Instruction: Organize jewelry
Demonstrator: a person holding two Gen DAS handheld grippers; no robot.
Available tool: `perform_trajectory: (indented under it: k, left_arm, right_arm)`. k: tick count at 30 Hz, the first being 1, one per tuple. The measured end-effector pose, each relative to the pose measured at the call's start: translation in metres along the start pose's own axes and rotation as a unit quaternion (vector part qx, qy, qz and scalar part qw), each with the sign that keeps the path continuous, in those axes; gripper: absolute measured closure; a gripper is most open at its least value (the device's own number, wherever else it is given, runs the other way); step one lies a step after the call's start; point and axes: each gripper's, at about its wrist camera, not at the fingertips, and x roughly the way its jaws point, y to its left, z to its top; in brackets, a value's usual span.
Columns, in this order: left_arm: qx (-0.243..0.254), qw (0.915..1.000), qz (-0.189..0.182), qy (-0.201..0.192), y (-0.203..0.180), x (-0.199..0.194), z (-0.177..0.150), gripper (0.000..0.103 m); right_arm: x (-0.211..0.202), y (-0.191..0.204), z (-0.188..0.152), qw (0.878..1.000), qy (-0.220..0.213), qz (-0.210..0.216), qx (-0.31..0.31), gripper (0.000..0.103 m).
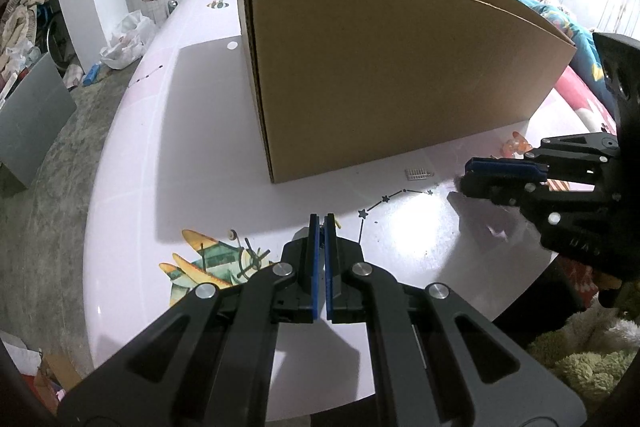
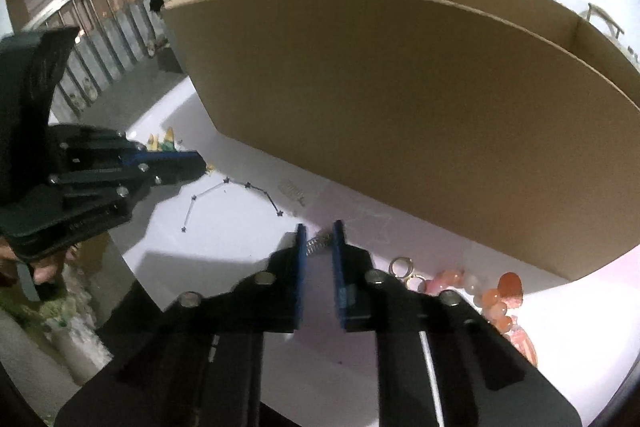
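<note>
Left gripper (image 1: 321, 223) hovers over the desk (image 1: 168, 163), fingers nearly pressed together on nothing. Right gripper (image 2: 319, 231) is spread, a silver spring piece (image 2: 317, 243) between its tips; beaded bracelet (image 2: 490, 297) and gold rings (image 2: 402, 265) lie just beside, before the cardboard box (image 2: 400, 115).

Matt corrugated cardboard box (image 1: 392, 75) on a glossy smooth table (image 1: 200, 163).

Black grippers, blue-lined jaws, silver screws

A colourful airplane sticker (image 1: 208, 263) lies at seven o'clock on the white glossy table (image 1: 160, 155), a dark star-constellation drawing (image 1: 384, 201) at five.
</note>
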Motion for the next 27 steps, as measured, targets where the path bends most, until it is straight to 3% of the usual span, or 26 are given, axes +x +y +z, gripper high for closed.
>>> perform_trajectory:
  k: [17,27]
  left_arm:
    - [-0.004,0.9998,-0.007,-0.017,0.002,-0.009,0.001,0.103]
    - [0.010,0.9973,-0.010,-0.072,-0.008,-0.064,0.010,0.103]
  right_arm:
    - [-0.026,0.003,0.002,0.999,-0.031,-0.006,0.008,0.099]
    - [-0.069,0.005,0.011,0.997,-0.081,-0.001,0.005,0.099]
